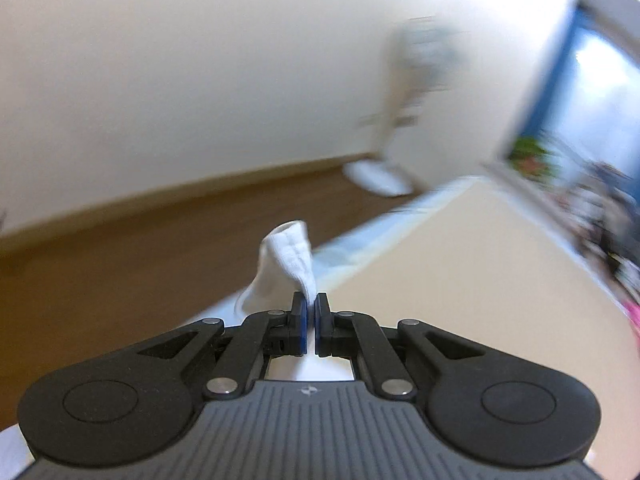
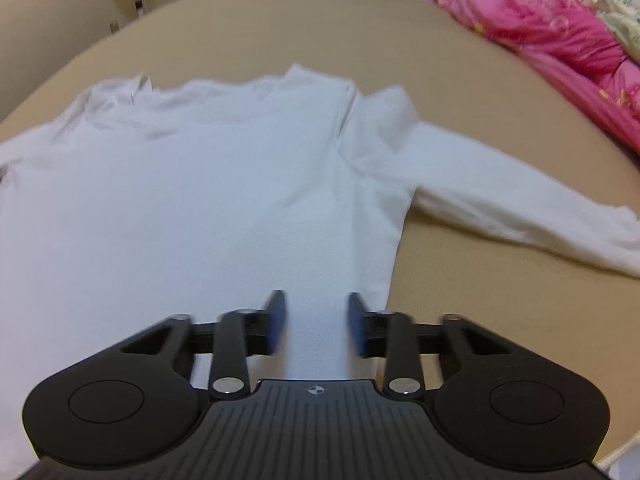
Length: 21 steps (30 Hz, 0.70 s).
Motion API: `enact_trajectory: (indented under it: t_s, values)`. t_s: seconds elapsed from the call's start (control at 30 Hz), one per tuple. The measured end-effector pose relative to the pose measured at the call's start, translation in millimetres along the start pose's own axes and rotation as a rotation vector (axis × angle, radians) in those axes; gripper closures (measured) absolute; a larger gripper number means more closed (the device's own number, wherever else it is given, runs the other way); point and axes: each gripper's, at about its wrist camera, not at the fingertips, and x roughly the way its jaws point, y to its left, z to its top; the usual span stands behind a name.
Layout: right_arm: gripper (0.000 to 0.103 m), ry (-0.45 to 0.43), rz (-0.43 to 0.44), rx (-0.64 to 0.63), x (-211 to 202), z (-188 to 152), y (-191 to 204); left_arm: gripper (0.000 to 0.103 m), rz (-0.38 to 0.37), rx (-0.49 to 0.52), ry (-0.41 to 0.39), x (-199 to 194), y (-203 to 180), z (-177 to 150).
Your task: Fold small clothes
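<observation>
A white long-sleeved shirt lies spread flat on a tan surface in the right wrist view, its right sleeve stretched out to the right. My right gripper is open and empty, hovering over the shirt's lower hem area. In the left wrist view my left gripper is shut on a fold of white cloth, which stands up beyond the fingertips. Whether this cloth is part of the same shirt cannot be told.
A pink quilt lies bunched at the far right of the tan surface. A white standing fan is on the brown wooden floor near the cream wall. A window and clutter are at the right.
</observation>
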Motion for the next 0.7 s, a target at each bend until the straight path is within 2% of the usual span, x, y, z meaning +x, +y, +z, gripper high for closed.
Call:
enact_trajectory:
  t_s: [0.03, 0.13, 0.2, 0.27, 0.3, 0.33, 0.37, 0.4, 0.43, 0.5, 0.6, 0.7]
  values:
    - [0.099, -0.017, 0.01, 0.015, -2, 2, -2, 0.1, -0.069, 0.057, -0.032, -20, -34, -6]
    - [0.099, -0.047, 0.022, 0.075, -7, 6, -10, 0.1, -0.277, 0.177, -0.077, -84, -135, -37]
    - [0.098, -0.051, 0.038, 0.125, -9, 9, -15, 0.1, -0.45, 0.256, -0.058, -127, -199, -69]
    - [0.098, -0.051, 0.069, 0.171, -9, 11, -20, 0.096, -0.644, 0.35, 0.049, -162, -259, -111]
    - [0.098, -0.057, 0.078, 0.188, -10, 12, -21, 0.076, -0.742, 0.397, 0.142, -174, -284, -136]
    - [0.095, -0.058, 0.084, 0.196, -10, 12, -21, 0.057, -0.872, 0.469, 0.286, -182, -308, -165]
    - [0.092, -0.058, 0.092, 0.205, -10, 13, -21, 0.061, -0.934, 0.53, 0.352, -190, -318, -184]
    - [0.085, -0.058, 0.1, 0.217, -10, 14, -22, 0.067, -0.934, 0.604, 0.336, -203, -322, -201]
    - [0.083, -0.062, 0.106, 0.232, -10, 15, -23, 0.067, -0.903, 0.674, 0.25, -217, -314, -211]
    - [0.083, -0.068, 0.128, 0.263, -12, 18, -26, 0.067, -0.89, 0.708, 0.196, -218, -291, -208]
    - [0.083, -0.078, 0.175, 0.31, -13, 21, -31, 0.067, -0.712, 0.713, 0.164, -200, -244, -180]
    - [0.083, -0.084, 0.199, 0.33, -9, 27, -33, 0.067, -0.569, 0.664, 0.154, -175, -206, -148]
